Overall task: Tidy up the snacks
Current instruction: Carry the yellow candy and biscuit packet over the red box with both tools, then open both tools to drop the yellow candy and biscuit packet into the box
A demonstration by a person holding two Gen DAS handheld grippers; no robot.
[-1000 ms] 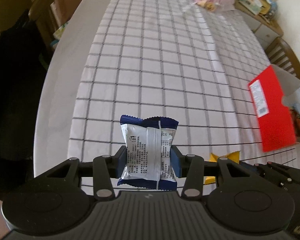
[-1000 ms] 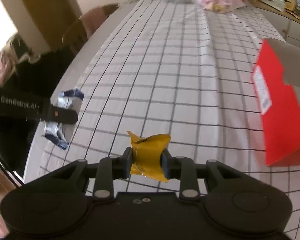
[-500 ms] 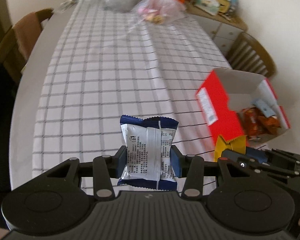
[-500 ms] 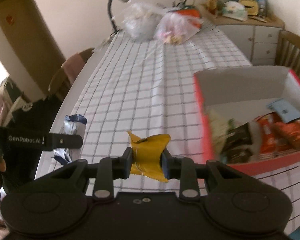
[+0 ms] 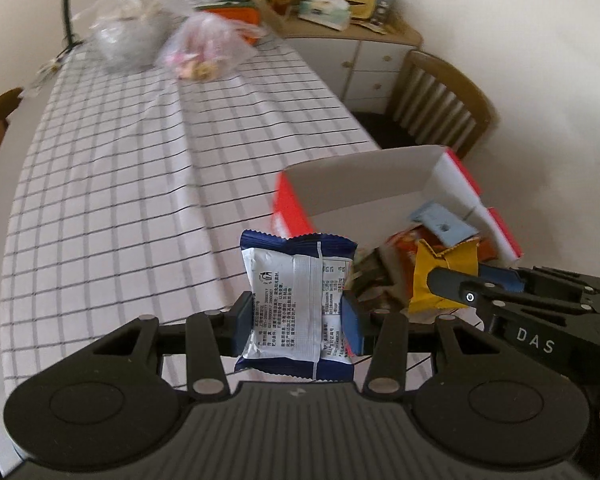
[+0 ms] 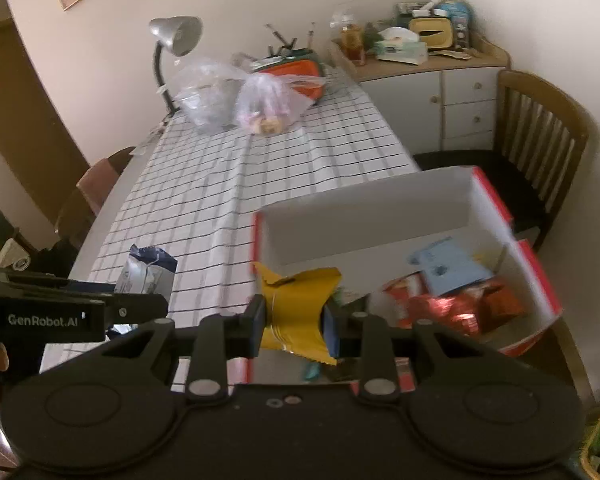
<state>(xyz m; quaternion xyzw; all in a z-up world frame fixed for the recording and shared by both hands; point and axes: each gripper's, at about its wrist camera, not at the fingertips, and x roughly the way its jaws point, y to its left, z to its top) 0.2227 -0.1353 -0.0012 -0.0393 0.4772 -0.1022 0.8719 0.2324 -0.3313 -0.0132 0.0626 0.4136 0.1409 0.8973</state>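
Checked tablecloth [image 5: 120,184] covers the dining table; lamp, plastic bags and a cluttered sideboard stand at its far end. Left gripper [image 5: 298,320]: fingers clamped on a blue-and-white snack packet [image 5: 296,300], held above the table's near edge, just left of the red box [image 6: 496,204]. Right gripper [image 6: 294,326]: fingers clamped on a yellow packet [image 6: 296,300], over the box's near-left corner. Box sits at the table's right edge, already holding several orange and dark packets. Judged: mostly done; both held packets not yet dropped in.
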